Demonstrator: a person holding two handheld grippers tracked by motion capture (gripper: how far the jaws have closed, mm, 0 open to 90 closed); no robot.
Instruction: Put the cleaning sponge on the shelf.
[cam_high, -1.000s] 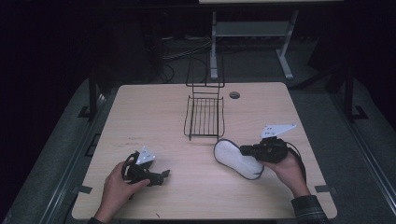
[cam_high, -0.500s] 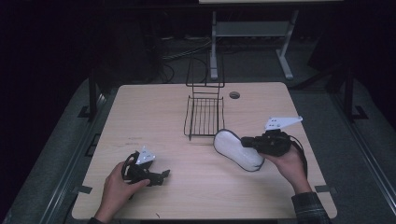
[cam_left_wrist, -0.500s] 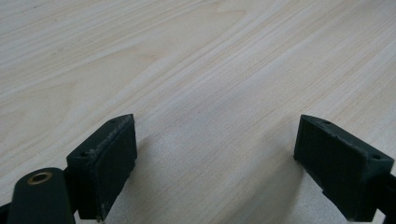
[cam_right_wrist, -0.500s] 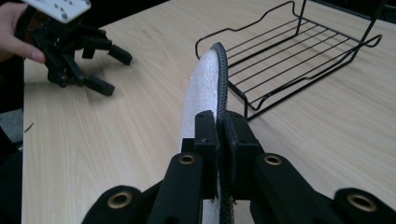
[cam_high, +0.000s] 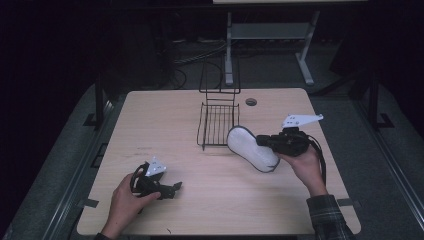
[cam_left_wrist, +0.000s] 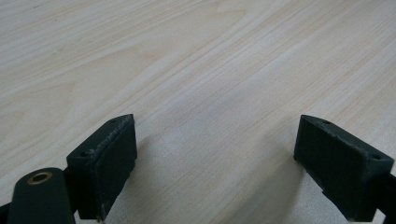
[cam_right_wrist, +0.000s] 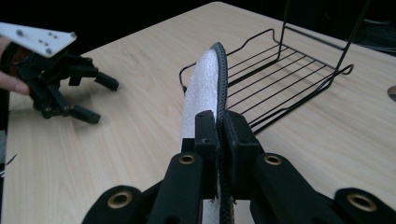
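Change: you are raising the right tool (cam_high: 266, 141) a little compared with a second ago, and the white insole (cam_high: 251, 148) is tipping up on its edge rather than lying flat.
Meaning: you are probably getting set to carry the insole toward the wire rack (cam_high: 217, 122); the lift is only starting.
Insole: it is sitting right of the worktop (cam_high: 165, 112) centre, its far end just beside the rack's near right corner, still low over the wood.
Right tool: you are clamping its jaws tight on the insole's dark rim (cam_right_wrist: 221, 84); in the right gripper view the white face is turning left, toward your other hand.
Right hand (cam_high: 303, 161): you are holding it near the right edge, forearm coming in from the near right corner, tool pointing left toward the rack.
Left tool (cam_high: 172, 189): you are keeping it spread wide and empty, with bare wood between the jaws in the left gripper view.
Left hand (cam_high: 127, 196): you are resting it near the near left corner, well apart from the insole, unchanged.
Rack: it is standing empty toward the far edge, its tall back frame upright.
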